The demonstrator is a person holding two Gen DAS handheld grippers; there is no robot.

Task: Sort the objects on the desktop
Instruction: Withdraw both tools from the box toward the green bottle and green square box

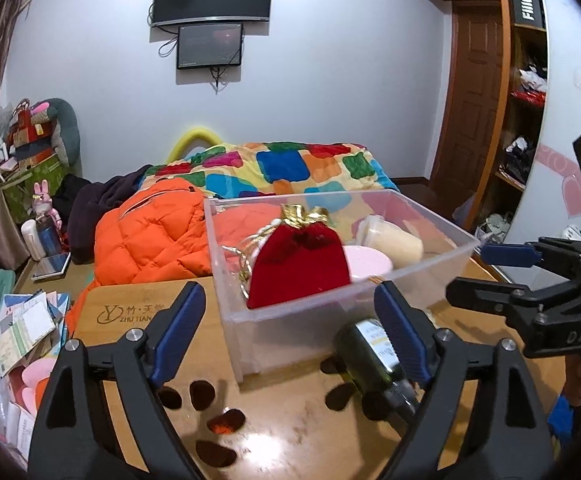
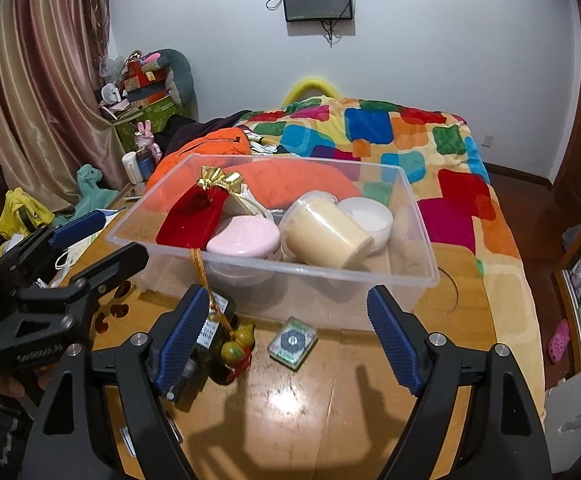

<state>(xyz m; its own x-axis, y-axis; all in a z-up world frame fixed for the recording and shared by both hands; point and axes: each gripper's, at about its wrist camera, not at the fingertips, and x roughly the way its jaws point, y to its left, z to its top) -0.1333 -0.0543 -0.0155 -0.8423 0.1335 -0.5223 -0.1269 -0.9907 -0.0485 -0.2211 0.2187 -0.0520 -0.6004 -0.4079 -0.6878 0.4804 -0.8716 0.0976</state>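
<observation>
Bottle of dark green glass (image 1: 374, 354) lay on its side on the wooden table (image 2: 290, 408), just in front of the clear plastic box (image 2: 406, 276). Its black cap pointed toward five o'clock in the left view. Left gripper (image 1: 286, 336) and right gripper (image 2: 286, 340) both stood wide apart, grasping nothing.

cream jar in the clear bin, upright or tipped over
Tipped over: the cream jar lies on its side in the clear bin, leaning against the white jar.
</observation>
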